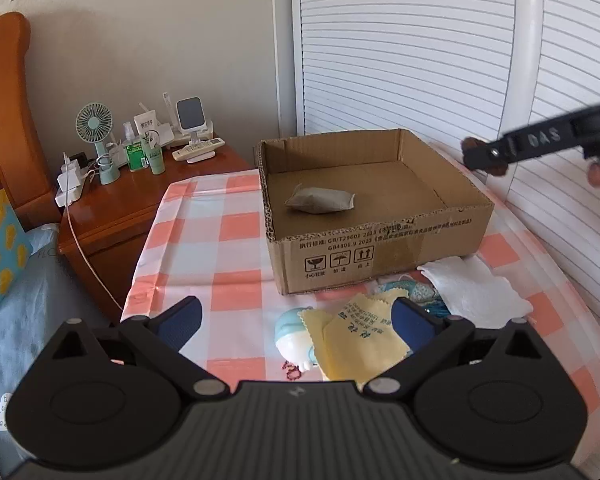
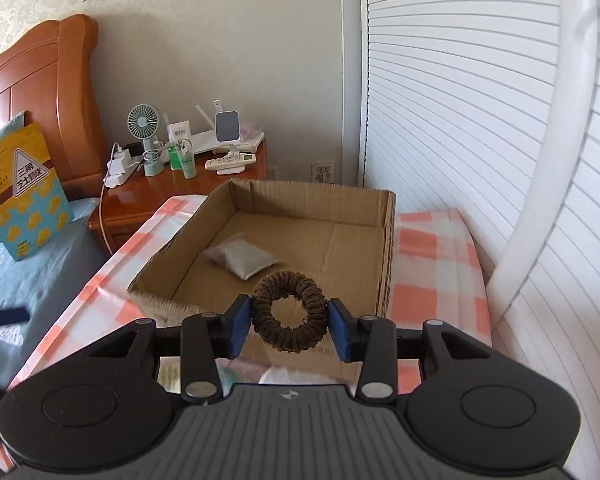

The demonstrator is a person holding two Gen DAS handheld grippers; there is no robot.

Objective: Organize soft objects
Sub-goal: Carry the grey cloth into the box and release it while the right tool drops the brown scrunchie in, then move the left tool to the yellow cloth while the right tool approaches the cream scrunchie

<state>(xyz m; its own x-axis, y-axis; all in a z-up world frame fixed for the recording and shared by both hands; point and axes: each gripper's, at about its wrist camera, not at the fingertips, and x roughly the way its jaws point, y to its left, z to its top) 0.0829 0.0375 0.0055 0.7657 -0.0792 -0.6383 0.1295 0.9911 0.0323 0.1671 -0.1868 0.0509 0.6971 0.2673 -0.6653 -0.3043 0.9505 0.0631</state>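
The right hand-held gripper grasps a brown scrunchie above the cardboard box, printed "GB4806.9 2023". The left hand-held gripper hangs released over a yellow cloth.

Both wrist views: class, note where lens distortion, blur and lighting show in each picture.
Left wrist view: the louvred door slats bow into curves from the fisheye; the right gripper at the edge is soft. Right wrist view: the white rail bends strongly; the brown hair tie is sharp, soft daylight lights the cardboard box, and a dark shape at far left is smeared.
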